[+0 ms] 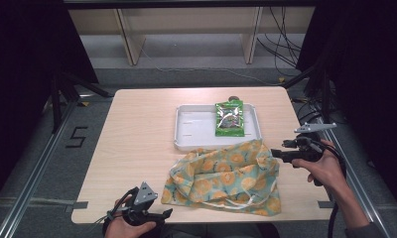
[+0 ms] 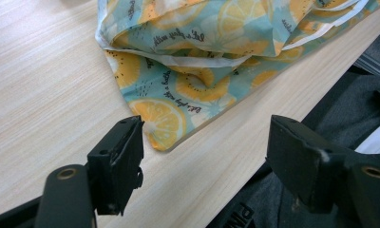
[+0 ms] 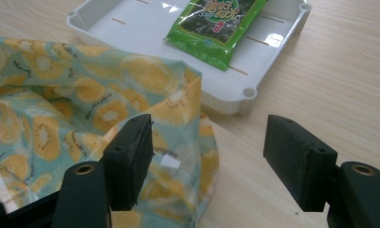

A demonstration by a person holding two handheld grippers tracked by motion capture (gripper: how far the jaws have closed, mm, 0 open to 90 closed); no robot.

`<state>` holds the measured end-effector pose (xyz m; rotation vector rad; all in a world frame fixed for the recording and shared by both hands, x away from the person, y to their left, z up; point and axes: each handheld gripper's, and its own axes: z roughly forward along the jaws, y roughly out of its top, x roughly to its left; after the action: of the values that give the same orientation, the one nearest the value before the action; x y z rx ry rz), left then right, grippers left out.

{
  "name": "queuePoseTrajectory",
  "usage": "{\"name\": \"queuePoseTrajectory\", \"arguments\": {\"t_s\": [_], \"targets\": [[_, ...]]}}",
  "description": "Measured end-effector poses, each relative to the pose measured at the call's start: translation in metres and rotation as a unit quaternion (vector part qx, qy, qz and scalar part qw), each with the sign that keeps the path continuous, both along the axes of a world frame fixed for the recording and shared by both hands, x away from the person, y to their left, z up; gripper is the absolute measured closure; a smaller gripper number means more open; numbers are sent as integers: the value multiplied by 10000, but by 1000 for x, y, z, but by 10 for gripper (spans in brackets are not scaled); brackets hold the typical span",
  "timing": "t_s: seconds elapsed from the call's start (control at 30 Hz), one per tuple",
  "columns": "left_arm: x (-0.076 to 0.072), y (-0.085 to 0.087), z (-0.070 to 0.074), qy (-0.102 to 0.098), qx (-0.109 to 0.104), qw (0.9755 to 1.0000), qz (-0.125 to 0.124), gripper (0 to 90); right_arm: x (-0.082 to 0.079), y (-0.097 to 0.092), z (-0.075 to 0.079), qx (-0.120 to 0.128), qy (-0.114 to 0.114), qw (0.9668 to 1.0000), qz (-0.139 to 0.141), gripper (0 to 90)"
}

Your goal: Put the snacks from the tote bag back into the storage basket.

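A pale wooden tabletop [image 1: 137, 148] carries a white tray [image 1: 186, 130] with a green snack packet [image 1: 230, 118] lying flat inside. Touching the tray's near edge, a citrus-print cloth bag [image 1: 221, 178] lies crumpled, its mouth apparently gaping toward the tray. The left gripper [image 2: 202, 156] hovers by the bag's near corner, jaws wide apart and empty. The right gripper [image 3: 209, 156], equally wide and empty, points at the bag's rim beside the tray, probably positioned to lift it open.
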<state>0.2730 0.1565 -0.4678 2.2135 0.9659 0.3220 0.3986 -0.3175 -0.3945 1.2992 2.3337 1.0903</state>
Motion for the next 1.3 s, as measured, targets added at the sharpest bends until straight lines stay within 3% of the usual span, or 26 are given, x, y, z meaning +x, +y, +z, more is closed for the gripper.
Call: {"name": "queuePoseTrajectory", "arguments": {"t_s": [0.37,0.53,0.57,0.67,0.7,0.93,0.97,1.07,1.13,1.17,1.2,1.23,1.27,1.3], "targets": [[0,0,0,12,-33,10000,36,280,-24,0,-9,57,68,10000,27,323],[0,0,0,18,-57,10000,19,280,-28,-1,-13,13,17,9998,174,306],[0,0,0,20,-66,10000,20,280,-32,2,-15,75,69,9999,39,286],[0,0,0,7,-63,10000,17,280,-33,1,-17,19,-38,10000,80,283],[0,0,0,10,-65,10000,14,280,-36,3,-18,88,110,9999,75,275],[-1,0,0,7,-69,10000,12,280,-42,2,-24,63,19,9999,97,269],[-1,0,0,2,-69,10000,13,280,-47,3,-25,147,163,9997,76,269],[-1,0,1,-8,-47,10000,7,280,-51,2,-27,146,156,9998,26,268],[-1,-1,0,-43,-149,9998,126,280,-54,0,-29,150,185,9997,24,267],[-2,-1,0,-26,-149,9998,95,280,-55,-3,-33,72,85,9999,19,266],[-1,1,1,-18,-18,10000,-11,280,-55,-3,-33,72,85,9999,19,266],[-1,0,1,-40,-23,10000,9,280,-59,-1,-34,217,279,9994,-64,265],[-1,-1,0,-50,-110,9999,91,280,-58,-5,-36,142,222,9996,62,265],[-1,-1,0,-42,-144,9998,126,280,-61,-4,-37,181,322,9993,-25,265]]}}
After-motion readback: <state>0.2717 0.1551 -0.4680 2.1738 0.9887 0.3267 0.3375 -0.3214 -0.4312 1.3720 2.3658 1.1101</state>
